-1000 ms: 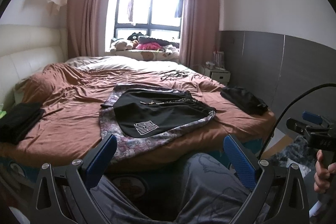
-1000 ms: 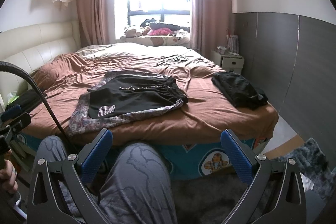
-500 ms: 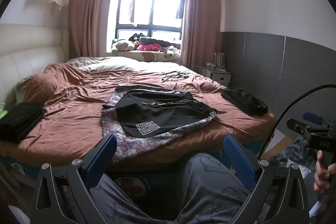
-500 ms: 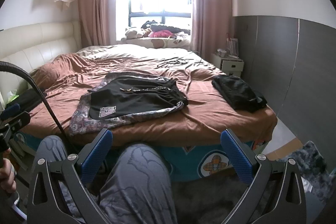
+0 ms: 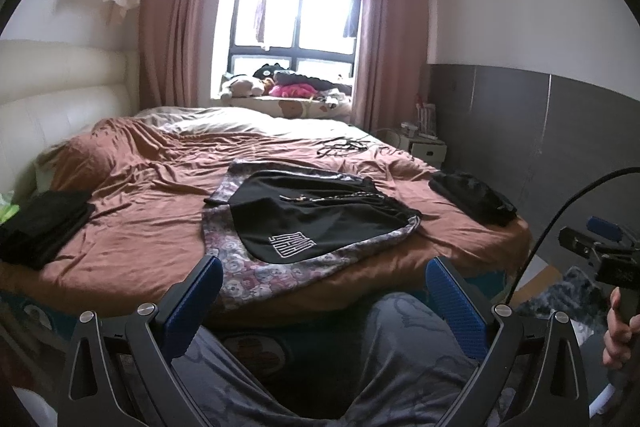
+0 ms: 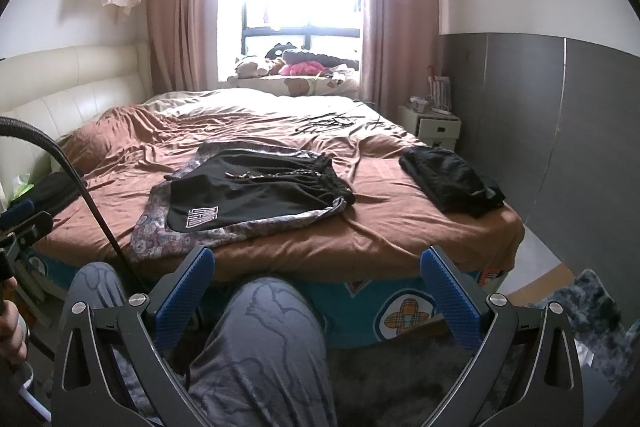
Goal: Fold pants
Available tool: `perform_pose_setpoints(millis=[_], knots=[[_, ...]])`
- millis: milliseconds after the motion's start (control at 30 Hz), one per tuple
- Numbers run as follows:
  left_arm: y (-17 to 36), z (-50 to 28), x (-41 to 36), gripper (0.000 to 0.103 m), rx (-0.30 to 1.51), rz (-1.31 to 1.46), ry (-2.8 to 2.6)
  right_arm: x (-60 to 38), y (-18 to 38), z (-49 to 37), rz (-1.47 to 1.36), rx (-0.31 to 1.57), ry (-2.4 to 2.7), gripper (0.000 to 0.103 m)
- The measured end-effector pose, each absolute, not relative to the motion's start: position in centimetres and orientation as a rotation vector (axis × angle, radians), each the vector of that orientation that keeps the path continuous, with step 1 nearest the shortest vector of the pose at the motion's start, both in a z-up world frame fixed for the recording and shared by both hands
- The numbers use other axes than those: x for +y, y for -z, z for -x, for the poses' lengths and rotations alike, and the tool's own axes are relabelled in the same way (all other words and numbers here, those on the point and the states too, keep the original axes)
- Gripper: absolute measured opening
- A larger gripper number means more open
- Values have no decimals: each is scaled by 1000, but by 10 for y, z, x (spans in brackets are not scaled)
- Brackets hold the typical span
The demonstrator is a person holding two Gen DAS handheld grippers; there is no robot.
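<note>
Black pants point(image 5: 316, 215) point(image 6: 256, 193) with a white logo lie spread flat on a patterned cloth point(image 5: 256, 271) point(image 6: 160, 243) near the front edge of the brown bed point(image 5: 132, 227) point(image 6: 380, 227). My left gripper point(image 5: 324, 291) hangs open in front of the bed, short of the pants, with nothing between its blue pads. Just as wide open and empty, my right gripper point(image 6: 316, 287) is held low above a person's grey-trousered knee point(image 6: 264, 331).
A folded black garment point(image 5: 472, 197) point(image 6: 452, 179) rests at the bed's right corner, another dark pile point(image 5: 40, 223) at the left edge. Cables point(image 6: 332, 119) lie further back. A nightstand point(image 6: 434, 127) stands by the grey wall; a rug point(image 6: 588, 311) covers the floor at right.
Both views have risen and shifted slightly toward the bed. The pants and other clothes have not moved. Both grippers stay open.
</note>
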State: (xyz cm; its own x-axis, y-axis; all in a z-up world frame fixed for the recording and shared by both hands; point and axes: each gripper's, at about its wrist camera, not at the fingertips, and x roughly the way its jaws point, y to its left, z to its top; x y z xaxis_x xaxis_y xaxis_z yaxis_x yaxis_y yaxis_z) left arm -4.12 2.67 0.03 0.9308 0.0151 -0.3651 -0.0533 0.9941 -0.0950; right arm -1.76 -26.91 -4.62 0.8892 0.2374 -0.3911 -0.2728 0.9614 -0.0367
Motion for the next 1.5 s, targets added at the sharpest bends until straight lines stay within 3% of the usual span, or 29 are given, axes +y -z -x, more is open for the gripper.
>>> perform_pose_setpoints(millis=[800,1500], knots=[[30,1,69,103,436,135,-89,-258,67,-45,57,457,-313,103],[98,-87,139,101,680,366,-79,-254,94,-156,-5,561,-358,103]])
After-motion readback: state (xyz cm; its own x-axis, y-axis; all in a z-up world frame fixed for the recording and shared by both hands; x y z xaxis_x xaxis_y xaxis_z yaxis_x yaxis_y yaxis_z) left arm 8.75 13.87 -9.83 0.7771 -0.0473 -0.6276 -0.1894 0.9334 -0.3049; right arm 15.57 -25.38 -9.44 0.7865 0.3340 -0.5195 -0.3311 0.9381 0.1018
